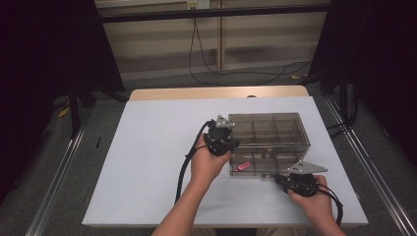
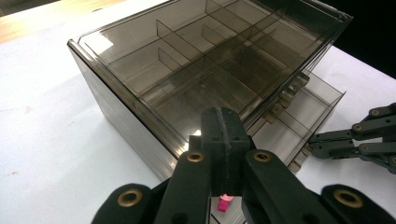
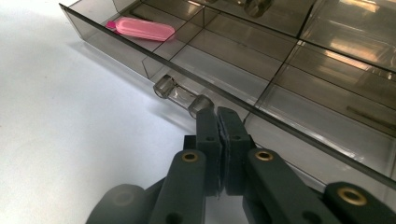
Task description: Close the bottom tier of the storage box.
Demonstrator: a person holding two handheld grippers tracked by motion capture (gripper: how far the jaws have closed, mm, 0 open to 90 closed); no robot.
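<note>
We judged the smoky plastic drawer box (image 1: 269, 136), toward the tabletop's right edge, rigid, light and slick; its drawer handle (image 3: 181, 95) offered purchase. Left gripper (image 2: 223, 135) and right gripper (image 3: 218, 122) were pressed together, empty.

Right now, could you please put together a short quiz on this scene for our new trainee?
1. True or false: the drawer of the smoky plastic box is pulled out.
2. What colour is the small thing lying in the drawer?
A. blue
B. pink
C. green
3. Are the jaws of the right claw open or shut beside the drawer's handle?

Key:
1. True. It sticks out toward the person.
2. B. It lies in a compartment at the drawer's end.
3. Shut, with nothing between them. The left claw is shut too, by the box's corner.
</note>
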